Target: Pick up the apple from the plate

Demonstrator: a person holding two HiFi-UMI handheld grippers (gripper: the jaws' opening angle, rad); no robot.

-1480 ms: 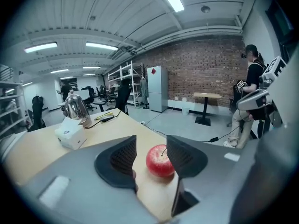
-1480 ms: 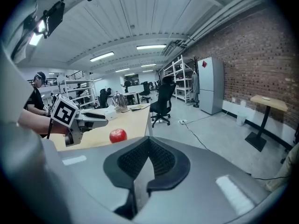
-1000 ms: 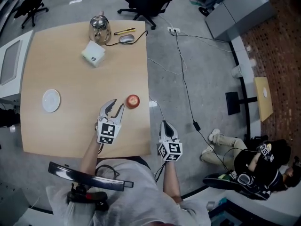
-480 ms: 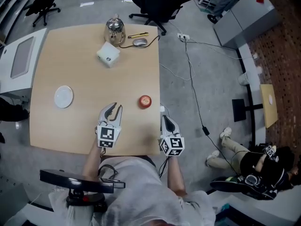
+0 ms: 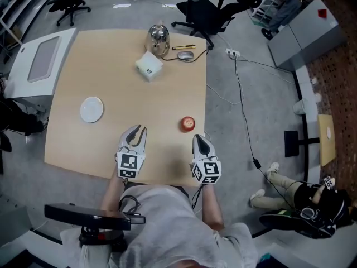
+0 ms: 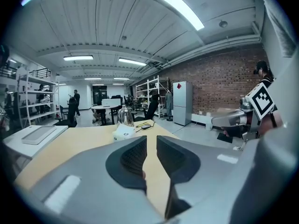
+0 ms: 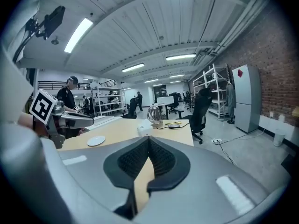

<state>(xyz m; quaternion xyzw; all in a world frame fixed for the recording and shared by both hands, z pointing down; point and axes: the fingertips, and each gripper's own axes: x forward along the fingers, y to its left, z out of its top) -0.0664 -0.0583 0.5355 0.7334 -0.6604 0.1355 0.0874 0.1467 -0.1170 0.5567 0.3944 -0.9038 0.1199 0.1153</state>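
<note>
A red apple lies on the bare wooden table near its right edge, not on the plate. The small white plate sits empty towards the left. My left gripper hovers over the table's near part, well left of the apple. Its jaws have just been closing and stand a narrow gap apart with nothing between them. My right gripper is shut and empty, just in front of the apple at the near right corner. Neither gripper touches the apple.
At the table's far edge stand a shiny metal kettle, a white box, a computer mouse and a pen. Cables trail over the floor on the right. Office chairs stand beyond the table.
The left gripper has drawn back and away from the apple, and its jaws have narrowed. The right gripper has come in from beside the table to its near right corner. The apple has stayed put.
</note>
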